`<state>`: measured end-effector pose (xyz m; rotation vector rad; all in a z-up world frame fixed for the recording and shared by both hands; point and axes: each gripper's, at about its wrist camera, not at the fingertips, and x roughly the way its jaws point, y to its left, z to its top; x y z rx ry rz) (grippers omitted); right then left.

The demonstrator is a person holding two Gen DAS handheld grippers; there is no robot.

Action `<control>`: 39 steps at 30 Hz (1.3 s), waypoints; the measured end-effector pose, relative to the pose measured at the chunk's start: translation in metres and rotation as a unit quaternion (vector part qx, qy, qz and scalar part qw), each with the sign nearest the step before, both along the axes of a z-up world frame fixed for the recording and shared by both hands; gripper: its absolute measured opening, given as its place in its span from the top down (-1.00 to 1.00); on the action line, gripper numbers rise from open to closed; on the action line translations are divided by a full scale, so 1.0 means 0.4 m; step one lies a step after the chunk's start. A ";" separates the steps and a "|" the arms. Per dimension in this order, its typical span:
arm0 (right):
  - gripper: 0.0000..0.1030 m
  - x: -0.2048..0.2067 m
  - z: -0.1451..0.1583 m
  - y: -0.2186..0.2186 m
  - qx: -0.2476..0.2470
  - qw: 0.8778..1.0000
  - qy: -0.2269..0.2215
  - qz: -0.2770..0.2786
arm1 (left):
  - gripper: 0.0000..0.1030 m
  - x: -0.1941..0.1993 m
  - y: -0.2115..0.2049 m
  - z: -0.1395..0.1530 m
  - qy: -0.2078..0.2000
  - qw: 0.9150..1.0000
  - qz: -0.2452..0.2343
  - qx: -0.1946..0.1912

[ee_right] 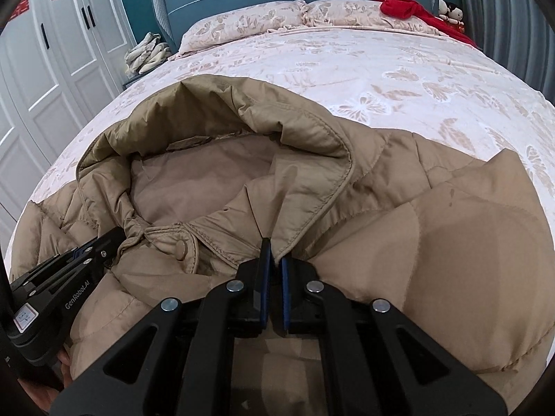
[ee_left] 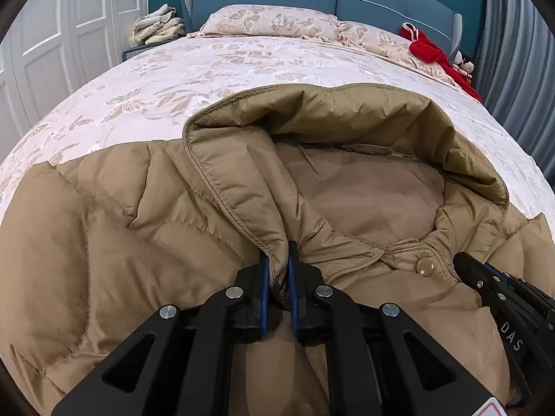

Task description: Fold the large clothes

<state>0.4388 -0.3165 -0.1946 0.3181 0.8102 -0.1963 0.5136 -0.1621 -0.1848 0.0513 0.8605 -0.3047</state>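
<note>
On the bed (ee_left: 242, 66), left wrist view:
- Tan puffer jacket (ee_left: 114, 242), hooded, spread face-up across the near half of the patterned bedspread, hood (ee_left: 347, 121) towards the pillows (ee_left: 270, 20).
- Left gripper (ee_left: 278, 277): jaws clenched on a fold of hood edge where it meets the collar, the fabric bunched between the blue pads. Judged a hold for lifting or tugging the top of the garment straight before folding.
- Snap button (ee_left: 425, 266) on the collar tab, fastened, just beside the right gripper (ee_left: 464, 263), which enters from the lower right; from this angle its jaws cannot be read.
- Red garment (ee_left: 430, 52) and a small doll (ee_left: 464, 64) at the far right edge of the bed, well apart from the jacket; a pile of pale cloth (ee_left: 159, 27) on the nightstand.

Right wrist view:
- Right gripper (ee_right: 274, 267): jaws clamped on the opposite hood edge at the collar, mirroring the other. The paired holds appear meant to keep the neckline level.
- Jacket (ee_right: 451, 242) lies under and ahead of the tool; hood lining (ee_right: 197, 180) exposed, hood open and flat.
- Left gripper (ee_right: 114, 239) visible at lower left, tip pressed into gathered collar fabric.
- White wardrobe (ee_right: 52, 69) stands to the left.
</note>
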 end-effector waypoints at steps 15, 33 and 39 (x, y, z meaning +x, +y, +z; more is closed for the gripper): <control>-0.27 -0.112 0.283 -0.123 0.052 0.998 -0.016 -0.011 | -0.48 0.020 0.133 0.338 -0.024 1.000 -0.004 -0.002; 0.85 0.229 0.136 -0.068 0.075 0.996 0.056 -0.007 | 0.40 0.255 -0.060 0.133 0.132 0.991 -0.016 0.031; 0.91 0.155 0.069 -0.039 0.033 0.996 0.075 0.021 | 0.37 0.187 -0.058 0.084 0.087 0.994 -0.033 0.058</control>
